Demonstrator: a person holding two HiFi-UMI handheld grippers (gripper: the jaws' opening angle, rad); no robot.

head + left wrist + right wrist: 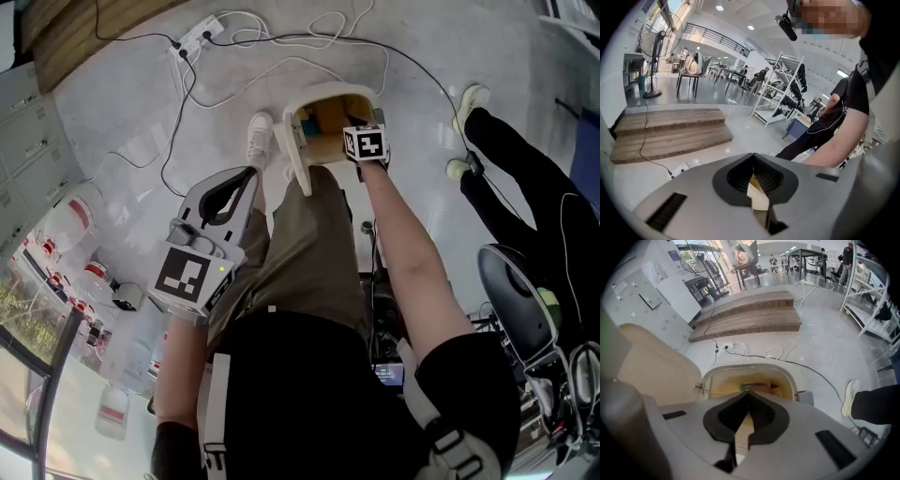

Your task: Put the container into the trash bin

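The cream trash bin [302,155] stands on the floor in front of my feet, with its lid [656,373] swung open to the left. Inside the bin [787,380] lie a few things, one reddish and one with a green spot; I cannot tell which is the container. My right gripper [364,141] hangs over the bin's mouth and points steeply down. Its jaws [747,393] are shut with nothing between them. My left gripper [249,173] is held over my left thigh, away from the bin. It is shut [753,159] and holds nothing.
White cables and a power strip [197,36] lie on the floor beyond the bin. A second person in black [530,197] sits at the right beside a chair [516,300]. Large water bottles [80,220] stand at the left. Wooden steps [750,317] rise beyond.
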